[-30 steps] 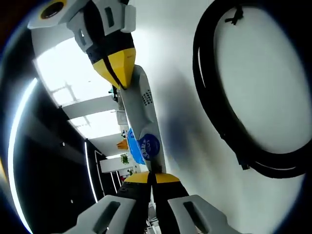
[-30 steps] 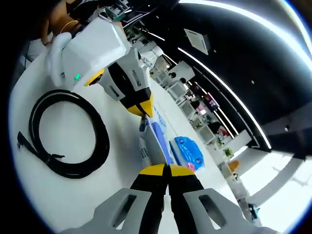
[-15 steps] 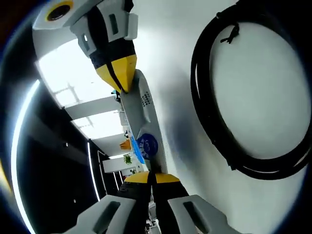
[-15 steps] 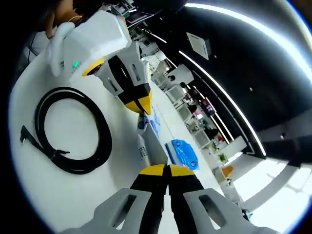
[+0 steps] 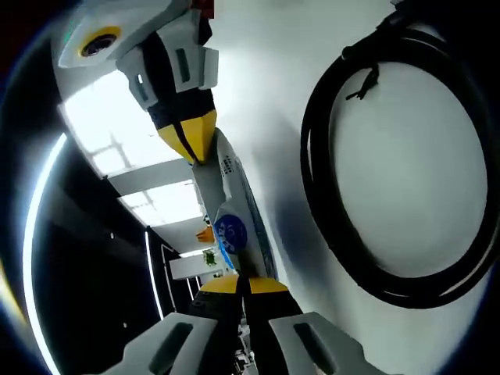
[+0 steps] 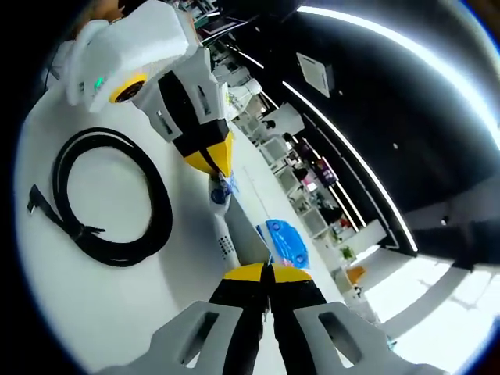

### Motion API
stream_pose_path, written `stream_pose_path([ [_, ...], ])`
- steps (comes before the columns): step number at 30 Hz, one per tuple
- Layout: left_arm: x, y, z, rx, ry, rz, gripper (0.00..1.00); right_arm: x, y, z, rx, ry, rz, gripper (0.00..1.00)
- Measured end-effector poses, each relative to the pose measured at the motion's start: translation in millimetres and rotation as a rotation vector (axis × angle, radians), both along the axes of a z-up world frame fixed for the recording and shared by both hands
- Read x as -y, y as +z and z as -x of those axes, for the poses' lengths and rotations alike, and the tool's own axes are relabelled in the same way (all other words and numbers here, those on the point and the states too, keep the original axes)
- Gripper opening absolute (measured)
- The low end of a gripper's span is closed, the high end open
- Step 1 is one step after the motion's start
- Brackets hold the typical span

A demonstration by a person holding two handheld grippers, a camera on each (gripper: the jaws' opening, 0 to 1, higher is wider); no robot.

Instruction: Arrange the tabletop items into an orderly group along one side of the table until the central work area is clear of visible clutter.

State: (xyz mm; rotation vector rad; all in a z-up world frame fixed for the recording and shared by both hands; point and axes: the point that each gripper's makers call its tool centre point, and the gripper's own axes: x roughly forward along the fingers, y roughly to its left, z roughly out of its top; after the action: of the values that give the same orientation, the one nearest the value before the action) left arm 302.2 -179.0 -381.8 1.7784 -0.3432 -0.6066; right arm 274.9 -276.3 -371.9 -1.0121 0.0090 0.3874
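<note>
White tabletop [image 6: 117, 312] is carrying a coiled black cable [image 6: 109, 199]; both the left gripper [image 5: 244, 283] and right gripper [image 6: 266, 271] are clamping a slim white-and-blue packet [image 6: 226, 234] aloft between them. Keeping both ends level should prevent twisting.

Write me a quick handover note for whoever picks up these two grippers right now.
Left gripper: shut on one end of the white pouch.
Right gripper: shut on the other end of that pouch, so it is held between both, apparently lifted off the white table.
Coiled black cable: lying flat on the table beside the pouch, untouched.
Blue packet: on the table past the pouch.
Done: pouch gripped at both ends.
Left: set the pouch along one side, then move the cable and packet next to it.
</note>
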Motion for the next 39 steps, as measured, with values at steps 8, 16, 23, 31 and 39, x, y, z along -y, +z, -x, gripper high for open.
stream_pose_path([
  [8,-3.0,-0.4,5.6,-0.007,0.005,0.002,0.00,-2.1,-0.5,-5.8,0.016,0.006,-0.005,0.00],
  [16,-6.9,-4.8,7.4,-0.019,0.006,0.009,0.00,-5.3,-3.3,-16.6,0.010,0.011,-0.013,0.00],
  [23,-5.5,-7.4,14.4,-0.038,-0.006,0.015,0.00,-3.6,-8.3,-19.7,-0.009,0.000,-0.025,0.00],
  [31,-10.9,-23.0,9.3,-0.114,-0.001,0.014,0.00,-3.5,-25.4,-26.2,-0.085,0.006,-0.064,0.00],
  [39,-12.1,-33.5,5.6,-0.146,0.002,0.005,0.00,-6.2,-40.1,-30.5,-0.152,0.007,-0.106,0.00],
])
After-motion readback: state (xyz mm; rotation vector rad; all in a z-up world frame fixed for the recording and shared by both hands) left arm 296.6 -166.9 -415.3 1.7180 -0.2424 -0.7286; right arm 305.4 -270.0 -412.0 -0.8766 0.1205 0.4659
